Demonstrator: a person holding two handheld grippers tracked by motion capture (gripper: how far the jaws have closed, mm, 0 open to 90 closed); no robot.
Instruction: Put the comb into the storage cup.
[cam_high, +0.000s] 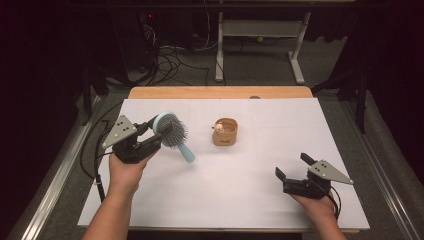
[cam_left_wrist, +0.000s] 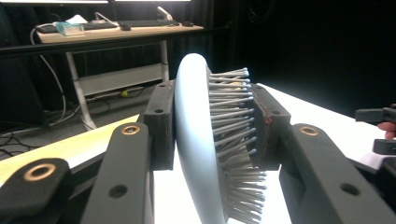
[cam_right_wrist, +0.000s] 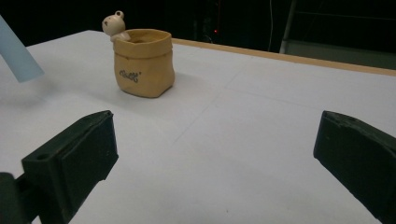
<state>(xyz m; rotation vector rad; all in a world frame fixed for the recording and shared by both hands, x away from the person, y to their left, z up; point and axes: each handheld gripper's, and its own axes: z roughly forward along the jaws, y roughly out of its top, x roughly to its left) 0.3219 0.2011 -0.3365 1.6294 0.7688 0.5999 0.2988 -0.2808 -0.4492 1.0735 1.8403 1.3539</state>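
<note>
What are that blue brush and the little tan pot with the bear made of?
The hairbrush, held in the left tool, looks like smooth matte plastic: an even pale-blue back and stiff grey bristles that seem plastic too. The pot looks like glazed ceramic shaped like a crumpled paper bag, with a soft sheen and a moulded bear at its rim; it could be resin.

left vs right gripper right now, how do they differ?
The left gripper is shut on the blue hairbrush; the right gripper is open and holds nothing. The left one is raised, with the brush handle angled down toward the table; the right sits low by the near right edge. Both are hand-held, with black fingers.
</note>
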